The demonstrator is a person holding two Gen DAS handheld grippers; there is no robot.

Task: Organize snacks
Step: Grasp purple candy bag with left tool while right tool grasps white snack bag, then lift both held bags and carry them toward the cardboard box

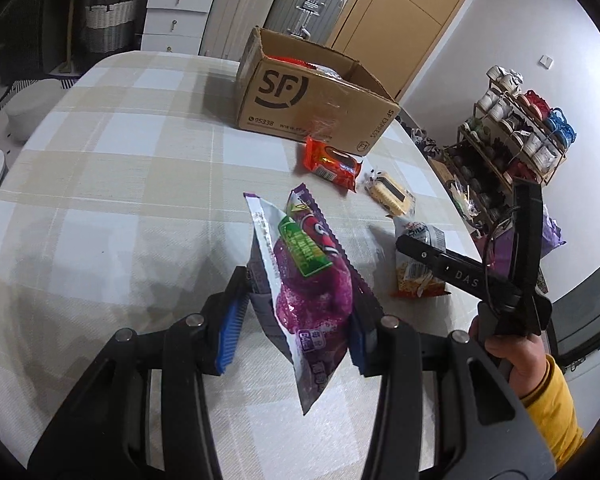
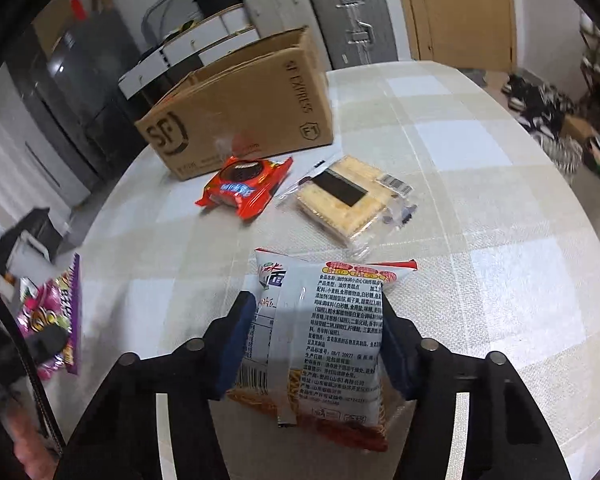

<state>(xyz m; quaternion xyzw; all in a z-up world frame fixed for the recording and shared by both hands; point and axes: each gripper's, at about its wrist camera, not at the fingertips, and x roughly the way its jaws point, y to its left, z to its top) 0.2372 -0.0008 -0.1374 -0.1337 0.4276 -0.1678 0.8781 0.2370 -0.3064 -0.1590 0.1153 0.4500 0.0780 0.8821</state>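
Left wrist view: left gripper (image 1: 300,304) clamps a purple packet (image 1: 308,280); right gripper (image 2: 318,340) clamps a noodle packet (image 2: 324,344). Box (image 1: 312,96) sits far.
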